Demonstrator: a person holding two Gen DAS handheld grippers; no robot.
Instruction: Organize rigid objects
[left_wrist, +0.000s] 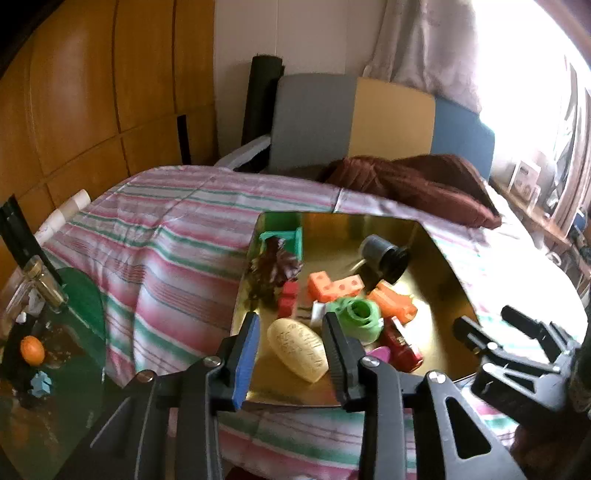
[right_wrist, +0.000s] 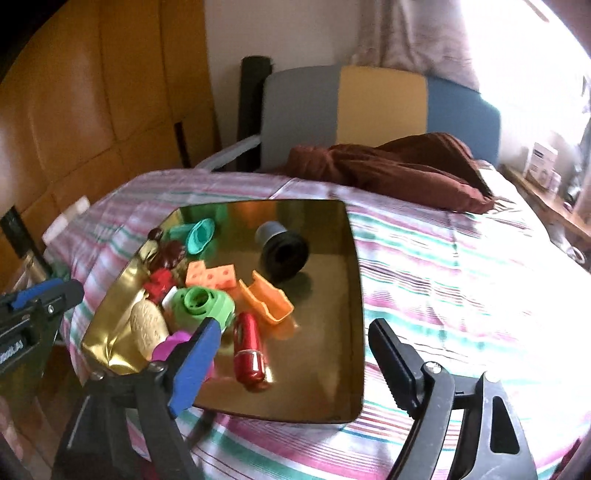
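Both grippers are held above the near edge of the gold tray (right_wrist: 354, 314), which sits on the striped bedspread (right_wrist: 461, 280). All toys are seen inside the tray, bunched toward its left half: cream oval (left_wrist: 297, 349) at the near-left corner, green ring (right_wrist: 201, 306) just behind it, red capsule (right_wrist: 250, 350) to the ring's right, orange blocks (right_wrist: 210, 275) further back, black cylinder (right_wrist: 282, 251) alone toward the far right.

Left gripper (left_wrist: 291, 343): jaws partly apart, nothing pinched; the cream oval is seen through the gap, not touched. Right gripper (right_wrist: 295, 350): jaws wide apart, empty; the red capsule lies in line below them.

Step is judged as picking the next piece. The red capsule is the cleanest target for the right gripper: free space on its right side, and a grip across its short axis is advised since it looks smooth and could roll. The cream oval is crowded by the tray wall and the pink piece (right_wrist: 173, 345); a steep descent is needed there.

Clearance: right half of the tray is open and suited to sorting. The raised tray rim should be cleared on entry. Outside the tray the bed to the right is free; the brown cloth (right_wrist: 399, 170) lies well behind it.
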